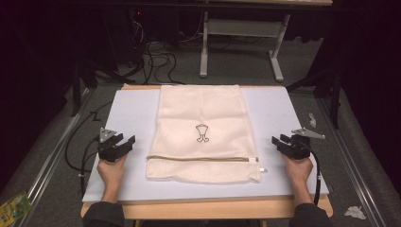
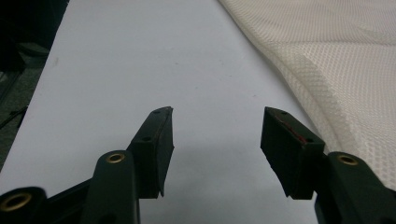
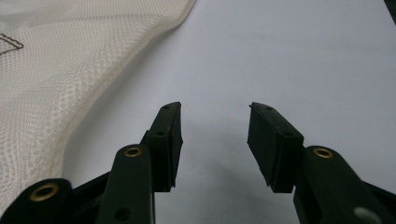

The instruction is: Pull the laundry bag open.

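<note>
Mesh laundry bag (image 1: 201, 132), cream-coloured, lies flat along the middle of the worktop (image 1: 132, 113), long axis running away from the person. Its far edge reaches the far edge of the pale grey surface; its near edge stops short of the near edge. A small dark outline print (image 1: 202, 133) sits near the bag's centre. A zipper line (image 1: 203, 158) crosses the bag close to its near end, with a small pull tab (image 1: 261, 170) sticking out just past the bag's near right corner. In the left gripper view the bag's open weave (image 2: 345, 79) fills the right side, with a raised fold running along it; in the right gripper view the same mesh (image 3: 60, 79) fills the left side.

Left claw (image 1: 124, 142) rests on bare worktop to the left of the bag, near it but apart from it, held by the person's left hand (image 1: 112, 171). Its jaws stand wide apart with nothing between them, seen clearly in the left gripper view (image 2: 215, 122).

Right claw (image 1: 280, 141) rests on bare worktop to the right of the bag, likewise apart from the fabric, held by the right hand (image 1: 298, 170). Its jaws are spread with grey surface between them (image 3: 214, 114).

Both claws point roughly inward toward the bag. A cable (image 1: 318, 175) trails from the right claw over the near edge.
</note>
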Demonstrator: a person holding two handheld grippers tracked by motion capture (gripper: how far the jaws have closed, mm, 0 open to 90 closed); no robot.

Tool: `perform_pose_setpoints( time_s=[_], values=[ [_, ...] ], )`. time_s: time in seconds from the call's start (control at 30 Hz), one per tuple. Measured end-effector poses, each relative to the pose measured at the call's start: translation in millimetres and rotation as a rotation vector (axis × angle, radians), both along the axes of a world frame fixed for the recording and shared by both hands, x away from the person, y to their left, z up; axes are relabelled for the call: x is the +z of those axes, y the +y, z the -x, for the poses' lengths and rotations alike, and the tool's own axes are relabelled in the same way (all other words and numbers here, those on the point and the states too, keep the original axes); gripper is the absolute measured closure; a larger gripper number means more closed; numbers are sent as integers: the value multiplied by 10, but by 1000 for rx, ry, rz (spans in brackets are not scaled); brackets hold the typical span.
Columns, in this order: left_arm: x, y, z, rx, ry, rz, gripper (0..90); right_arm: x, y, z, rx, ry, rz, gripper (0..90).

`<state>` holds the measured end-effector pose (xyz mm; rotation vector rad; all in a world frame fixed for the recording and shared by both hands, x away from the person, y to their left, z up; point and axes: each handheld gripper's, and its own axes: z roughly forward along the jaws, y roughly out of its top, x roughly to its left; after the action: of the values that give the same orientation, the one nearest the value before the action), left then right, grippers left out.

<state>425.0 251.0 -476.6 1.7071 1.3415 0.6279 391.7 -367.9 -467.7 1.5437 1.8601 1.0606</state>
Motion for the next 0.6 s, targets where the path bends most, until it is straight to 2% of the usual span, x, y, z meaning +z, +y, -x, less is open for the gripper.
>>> perform_pose_setpoints(
  time_s=[0.17, 0.33, 0.6],
  values=[
    [-21, 11, -5, 1, 2, 0, 442, -9, 1, -4, -2, -3, 10, 555],
    [-47, 42, 1, 4, 4, 22, 437, -16, 1, -8, -23, 2, 13, 555],
    [-57, 26, 3, 4, 3, 0, 432, -61, -4, -16, -26, 3, 16, 550]
  ],
)
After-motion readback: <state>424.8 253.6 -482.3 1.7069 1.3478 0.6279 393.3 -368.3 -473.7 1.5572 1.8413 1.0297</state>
